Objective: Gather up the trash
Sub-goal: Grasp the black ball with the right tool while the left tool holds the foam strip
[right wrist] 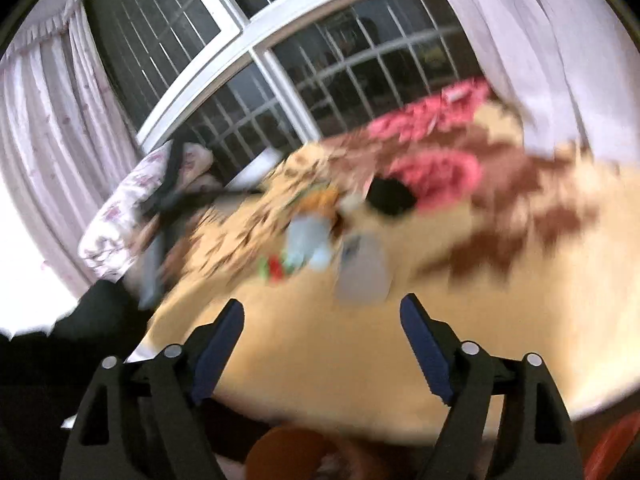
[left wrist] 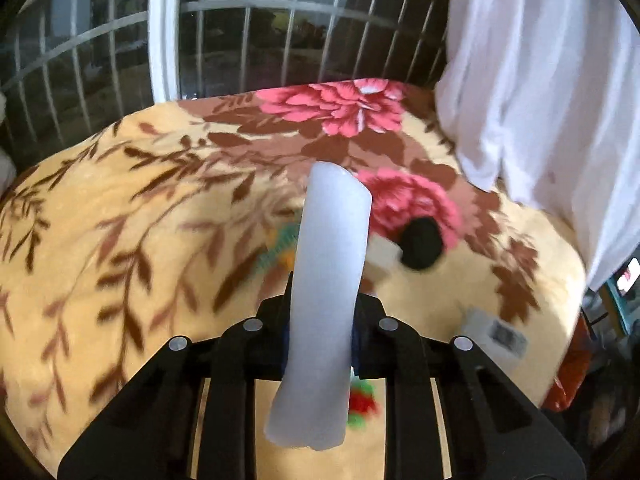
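My view is a bed with a yellow floral blanket [left wrist: 120, 220] under a barred window [left wrist: 280, 32], with white curtains [left wrist: 540, 80] on the right. A black lump [left wrist: 422, 246], a white carton [left wrist: 496, 332] and some blurry colourful wrappers [right wrist: 276, 266] are scattered mid-bed. My left claw [left wrist: 320, 304] is clamped on a pale white tube [left wrist: 328, 300] that sticks up above the blanket. My right claw [right wrist: 322, 320] is spread wide, holding nothing, just short of a greyish packet [right wrist: 362, 272].
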